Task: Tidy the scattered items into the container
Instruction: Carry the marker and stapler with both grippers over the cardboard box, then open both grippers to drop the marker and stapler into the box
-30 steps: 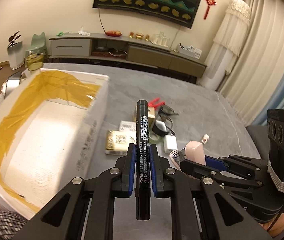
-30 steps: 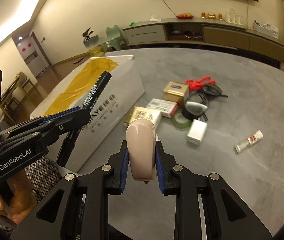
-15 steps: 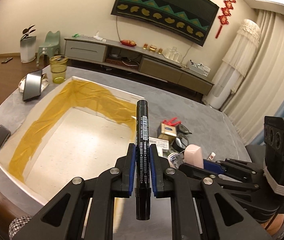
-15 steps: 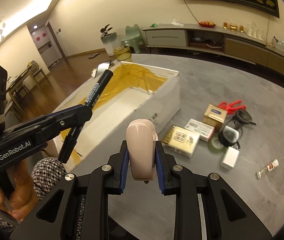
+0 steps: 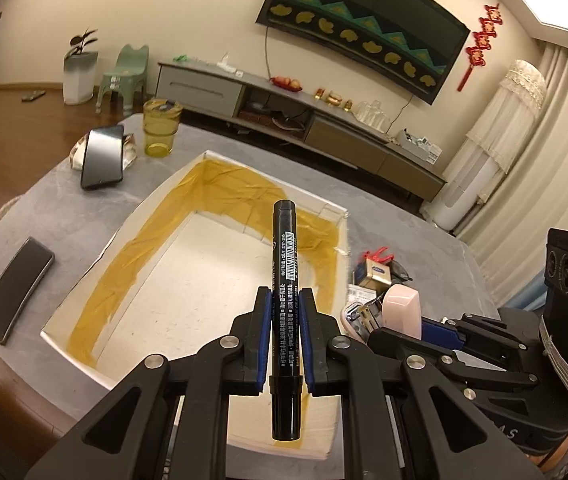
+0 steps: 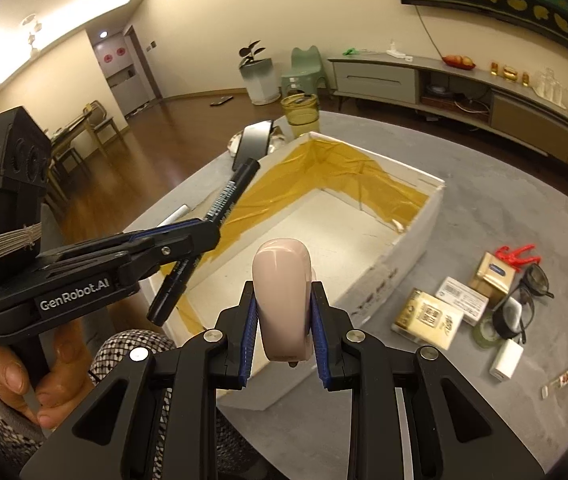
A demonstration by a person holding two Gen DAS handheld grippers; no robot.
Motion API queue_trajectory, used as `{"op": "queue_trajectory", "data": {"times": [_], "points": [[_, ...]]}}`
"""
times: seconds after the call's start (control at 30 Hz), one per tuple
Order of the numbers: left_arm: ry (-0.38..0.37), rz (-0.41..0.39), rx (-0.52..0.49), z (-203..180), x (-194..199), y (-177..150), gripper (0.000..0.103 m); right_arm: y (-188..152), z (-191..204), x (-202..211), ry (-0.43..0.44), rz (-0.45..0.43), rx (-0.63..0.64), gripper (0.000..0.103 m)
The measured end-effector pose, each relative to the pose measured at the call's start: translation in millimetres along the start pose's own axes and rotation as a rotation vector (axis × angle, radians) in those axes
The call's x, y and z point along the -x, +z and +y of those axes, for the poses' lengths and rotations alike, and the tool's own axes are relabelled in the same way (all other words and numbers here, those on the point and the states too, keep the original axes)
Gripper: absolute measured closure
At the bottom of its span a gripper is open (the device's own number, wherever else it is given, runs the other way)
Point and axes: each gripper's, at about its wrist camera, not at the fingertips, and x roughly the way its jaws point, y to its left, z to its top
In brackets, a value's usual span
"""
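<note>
Left gripper (image 5: 285, 334) clamped on a black marker (image 5: 285, 280), marker upright between the blue pads, cap end pointing forward, butt end sticking out behind the jaws. Directly ahead of and below it: the white box (image 5: 132, 224), open top, yellow tape lining its inner walls, nothing visible inside.

Right gripper (image 6: 284, 334) clenched on a pale pink stapler-like item (image 6: 282, 280), rounded end up. It sits beside the left gripper (image 6: 200, 236), to that gripper's right, over the near edge of the white box (image 6: 424, 216). The marker (image 6: 220, 204) shows tilted in this view, tip toward the box's far corner.

Right of the right gripper, on the grey table (image 6: 524, 208), loose items lie outside the box: gold box (image 6: 428, 318), white carton (image 6: 462, 300), small gold tin (image 6: 492, 274), red clip (image 6: 518, 254), glasses (image 6: 532, 284), tape roll (image 6: 484, 334), white charger (image 6: 506, 360), small tube (image 6: 560, 380).

Left of the left gripper: dark phone (image 5: 18, 290) flat on the table, another phone (image 5: 102, 156) propped up, yellow cup (image 5: 160, 126) beyond it.
</note>
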Motion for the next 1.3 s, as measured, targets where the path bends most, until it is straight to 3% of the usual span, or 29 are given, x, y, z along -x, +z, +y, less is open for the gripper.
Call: {"op": "queue_trajectory", "data": {"times": [0.47, 0.9, 1.3], "points": [[0.032, 0.166, 0.127, 53, -32, 9, 0.089, 10, 25, -59, 0.021, 0.134, 0.077, 0.076], [0.128, 0.329, 0.115, 72, -81, 9, 0.089, 4, 25, -115, -0.033, 0.265, 0.158, 0.076], [0.135, 0.473, 0.138, 88, -115, 5, 0.089, 0, 29, -147, -0.064, 0.362, 0.242, 0.076]]}}
